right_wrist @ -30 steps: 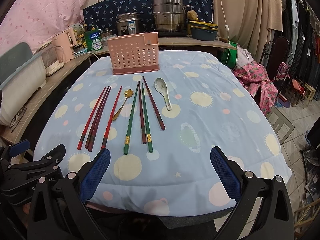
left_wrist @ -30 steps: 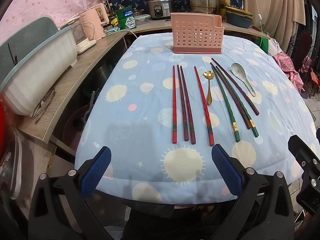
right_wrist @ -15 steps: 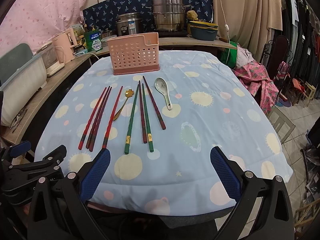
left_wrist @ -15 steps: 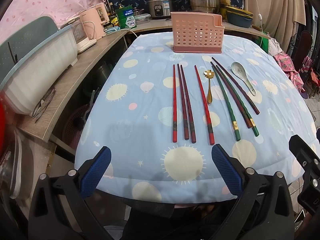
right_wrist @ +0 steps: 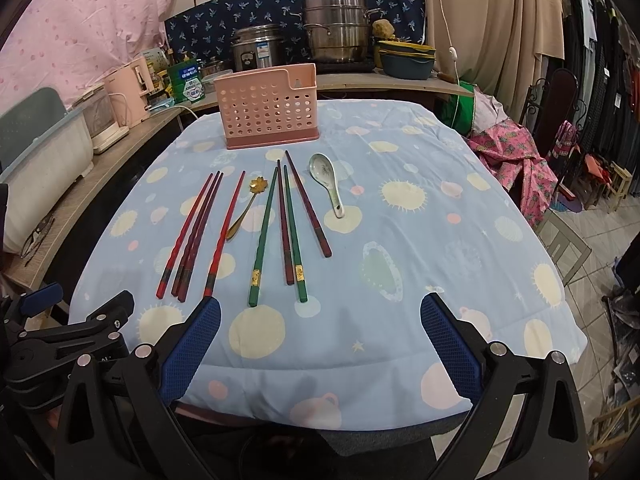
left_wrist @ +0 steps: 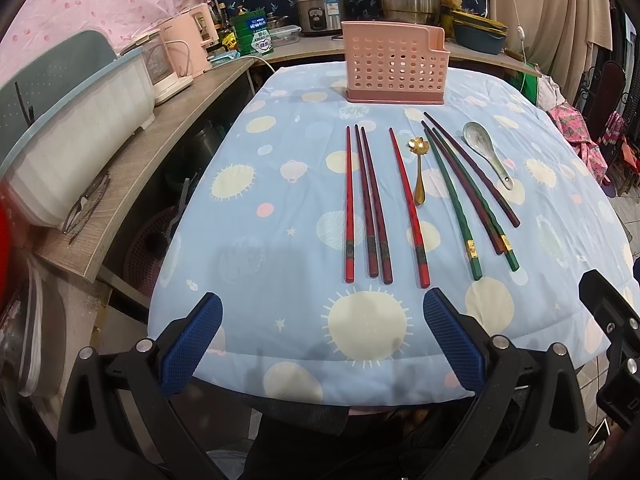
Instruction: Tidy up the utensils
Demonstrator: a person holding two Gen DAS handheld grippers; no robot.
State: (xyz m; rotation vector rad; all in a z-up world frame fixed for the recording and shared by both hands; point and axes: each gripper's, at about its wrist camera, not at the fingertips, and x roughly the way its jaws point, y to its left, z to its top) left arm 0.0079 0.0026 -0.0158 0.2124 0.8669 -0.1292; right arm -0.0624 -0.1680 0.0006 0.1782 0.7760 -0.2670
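Observation:
A pink perforated utensil holder stands at the far side of the table. In front of it lie several red chopsticks, a gold flower spoon, green chopsticks, dark maroon chopsticks and a white ceramic spoon. My left gripper is open and empty at the table's near edge, before the red chopsticks. My right gripper is open and empty at the near edge, right of the left one.
The table has a blue padded cloth. A wooden counter runs along the left with a white bin and pink kettle. Pots stand behind. Clothes and a chair are at the right.
Both grippers have drifted very slightly; the view of the table is almost the same. Nothing on the table has moved.

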